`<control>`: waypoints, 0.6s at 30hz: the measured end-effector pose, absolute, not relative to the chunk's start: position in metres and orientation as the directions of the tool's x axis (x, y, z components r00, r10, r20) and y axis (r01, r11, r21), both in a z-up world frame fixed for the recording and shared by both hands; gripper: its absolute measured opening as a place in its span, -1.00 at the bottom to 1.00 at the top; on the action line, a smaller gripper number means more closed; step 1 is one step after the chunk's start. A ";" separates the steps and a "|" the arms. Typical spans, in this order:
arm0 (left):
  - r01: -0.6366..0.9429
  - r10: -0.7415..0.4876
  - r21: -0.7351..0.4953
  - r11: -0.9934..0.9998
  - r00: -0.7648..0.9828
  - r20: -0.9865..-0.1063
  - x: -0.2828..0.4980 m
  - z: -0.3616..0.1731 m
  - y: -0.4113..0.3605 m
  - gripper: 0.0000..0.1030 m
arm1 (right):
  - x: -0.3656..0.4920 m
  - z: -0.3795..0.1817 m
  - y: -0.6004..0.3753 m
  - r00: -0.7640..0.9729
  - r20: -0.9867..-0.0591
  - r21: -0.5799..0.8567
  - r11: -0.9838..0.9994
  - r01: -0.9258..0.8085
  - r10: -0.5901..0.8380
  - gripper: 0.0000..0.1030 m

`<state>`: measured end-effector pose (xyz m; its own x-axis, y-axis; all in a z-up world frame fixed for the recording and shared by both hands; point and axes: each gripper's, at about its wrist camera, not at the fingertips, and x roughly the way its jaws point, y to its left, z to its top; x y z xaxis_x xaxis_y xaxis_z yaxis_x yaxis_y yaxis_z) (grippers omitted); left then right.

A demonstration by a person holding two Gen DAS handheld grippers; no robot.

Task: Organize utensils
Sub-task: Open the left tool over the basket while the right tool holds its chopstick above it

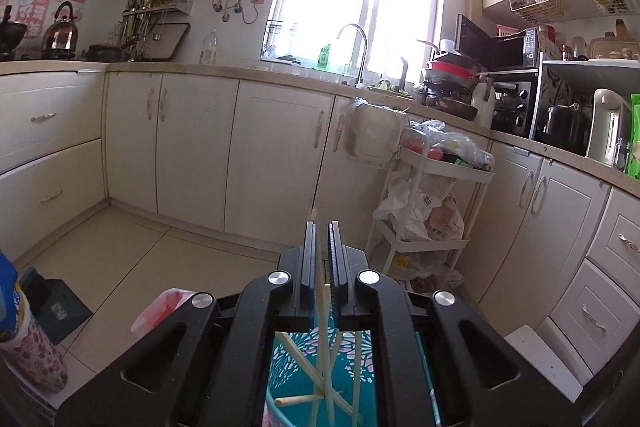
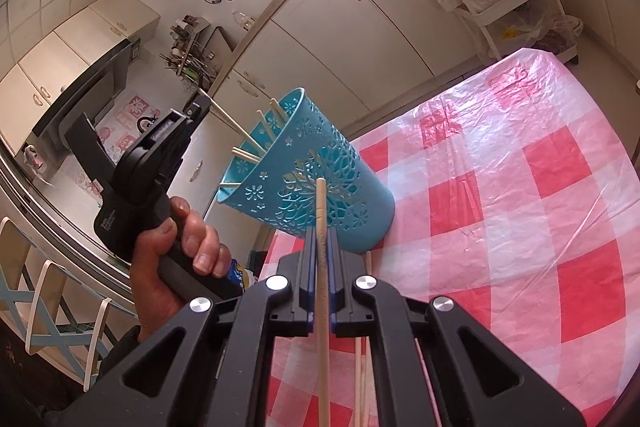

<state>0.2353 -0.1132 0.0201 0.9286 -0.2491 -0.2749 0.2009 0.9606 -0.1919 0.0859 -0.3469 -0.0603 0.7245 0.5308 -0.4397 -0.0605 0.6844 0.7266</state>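
Chopsticks (image 2: pixel 256 147), pale wood, stick out of the blue perforated holder (image 2: pixel 320 183), which stands on the desk (image 2: pixel 520 207) near its far left corner, on a red-and-white checked plastic cloth. Right gripper (image 2: pixel 321 239): fingers clenched on one chopstick (image 2: pixel 322 299), which runs lengthwise between the pads, its tip just in front of the holder's wall. Left gripper (image 2: pixel 200 107), in the person's hand (image 2: pixel 176 251), is above and left of the holder's rim; fingers grasping another chopstick (image 2: pixel 226 117), angled toward the holder's mouth. In the left wrist view that stick (image 1: pixel 322 327) hangs down over the holder (image 1: pixel 288 367). More loose chopsticks (image 2: pixel 362 387) lie on the cloth under the right gripper.
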 end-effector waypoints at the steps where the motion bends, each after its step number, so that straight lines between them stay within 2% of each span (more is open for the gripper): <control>1: 0.196 -0.248 -0.199 0.960 0.926 -0.283 0.232 0.022 -0.109 -0.85 | 0.085 -0.058 -0.347 0.730 -0.434 0.727 0.684 -0.063 0.528 -0.89; 2: 0.188 -0.245 -0.212 0.959 0.926 -0.288 0.227 0.024 -0.103 -0.82 | 0.084 -0.056 -0.348 0.736 -0.427 0.728 0.683 -0.066 0.526 -0.89; 6: 0.146 -0.219 -0.254 0.956 0.932 -0.290 0.199 0.038 -0.074 -0.30 | 0.078 -0.042 -0.349 0.768 -0.380 0.730 0.677 -0.093 0.515 -0.89; 10: 0.089 -0.192 -0.331 0.939 0.937 -0.293 0.167 0.044 -0.039 -0.02 | 0.072 -0.007 -0.342 0.824 -0.321 0.676 0.723 -0.146 0.466 -0.89; 13: 0.052 -0.192 -0.396 0.917 0.927 -0.321 0.155 0.039 -0.020 0.01 | 0.082 0.030 -0.331 0.865 -0.250 0.626 0.755 -0.198 0.435 -0.89; 18: 0.084 -0.213 -0.380 0.921 0.926 -0.311 0.149 0.044 -0.014 0.01 | 0.126 0.079 -0.304 0.920 -0.140 0.543 0.805 -0.237 0.365 -0.89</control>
